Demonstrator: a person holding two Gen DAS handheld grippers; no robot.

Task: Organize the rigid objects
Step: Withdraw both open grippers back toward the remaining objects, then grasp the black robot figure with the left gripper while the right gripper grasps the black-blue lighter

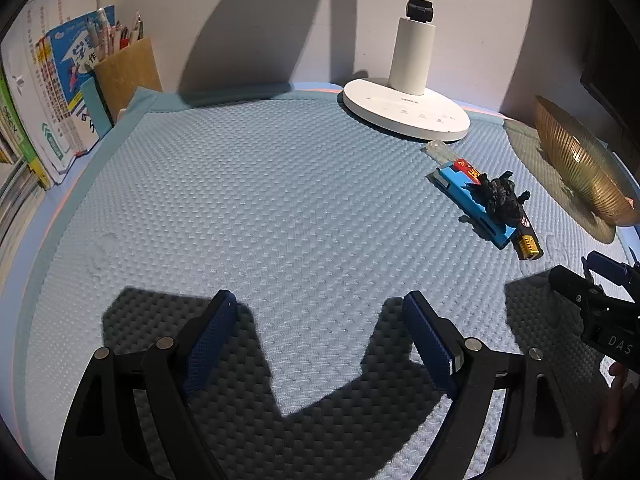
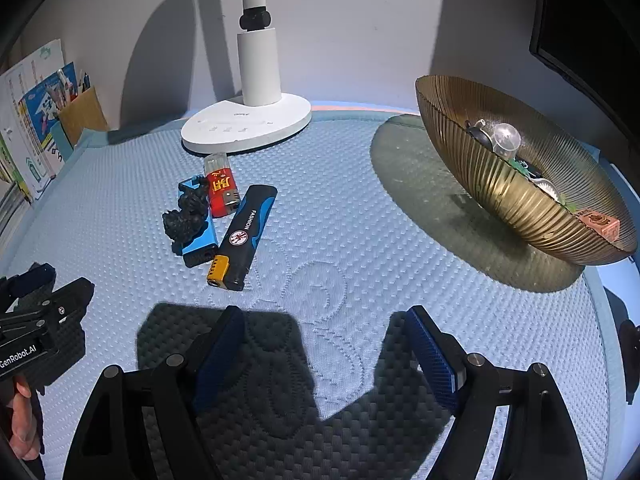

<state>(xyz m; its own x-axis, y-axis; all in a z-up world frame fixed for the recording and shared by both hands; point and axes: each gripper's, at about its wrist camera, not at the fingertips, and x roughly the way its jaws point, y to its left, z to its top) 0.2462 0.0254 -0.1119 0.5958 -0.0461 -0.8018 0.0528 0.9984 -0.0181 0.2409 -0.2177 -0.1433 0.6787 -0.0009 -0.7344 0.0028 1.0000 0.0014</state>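
A small cluster lies on the blue quilted mat: a black-and-blue lighter (image 2: 243,236) with a gold head, a red lighter (image 2: 221,190), a flat blue lighter (image 2: 199,236) and a lumpy black figurine (image 2: 185,218) resting on it. In the left wrist view the same cluster sits at the right, with the blue lighter (image 1: 472,204) and figurine (image 1: 500,196) on top. My right gripper (image 2: 322,326) hovers open in front of the cluster, nothing between its fingers. My left gripper (image 1: 320,310) is open over bare mat, well left of the items. A gold ribbed bowl (image 2: 516,200) holds several small items.
A white lamp base (image 2: 246,126) stands at the back behind the cluster. Books (image 1: 44,92) and a pen holder (image 1: 126,70) line the back left corner. The wall runs along the mat's far edge. A hand (image 2: 22,420) holds the left gripper's body.
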